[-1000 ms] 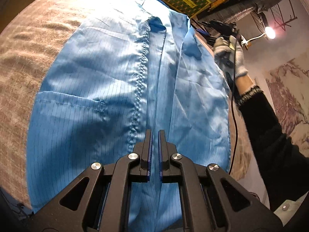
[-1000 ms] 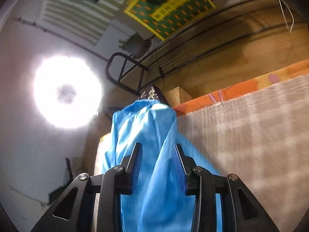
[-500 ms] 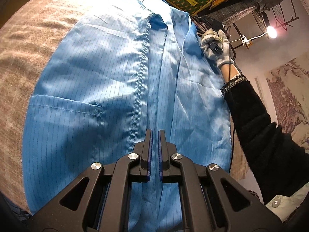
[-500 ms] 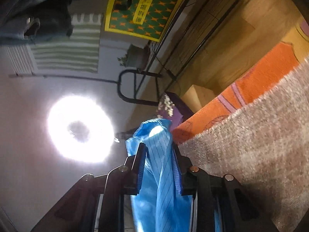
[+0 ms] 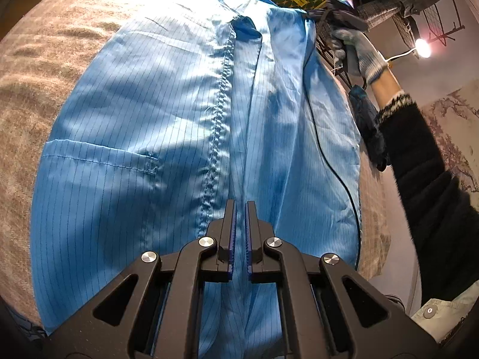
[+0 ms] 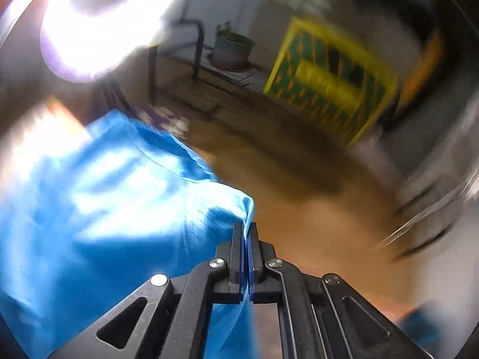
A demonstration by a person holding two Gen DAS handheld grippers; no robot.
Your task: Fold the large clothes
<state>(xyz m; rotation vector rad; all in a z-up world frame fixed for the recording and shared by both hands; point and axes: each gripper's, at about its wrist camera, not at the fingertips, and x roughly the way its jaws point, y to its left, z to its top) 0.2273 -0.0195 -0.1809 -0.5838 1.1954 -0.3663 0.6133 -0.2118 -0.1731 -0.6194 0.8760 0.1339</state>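
We are pinching the coat (image 5: 155, 137), lying lengthwise away from us on the blanket (image 5: 36, 68), with 2 grippers: left gripper (image 5: 238, 224) at its near hem, right gripper (image 6: 245, 233), just closed, clamping its far-right edge.

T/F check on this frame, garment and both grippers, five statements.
1. The right gripper is shut on the blue garment. True; its fingers have just been closing with the cloth between them.
2. The left gripper stands wide open. False; it is shut.
3. The garment lies on a beige blanket. True.
4. The garment is red. False; it is blue with thin dark stripes.
5. The gloved hand is bare. False; it wears a knit glove.
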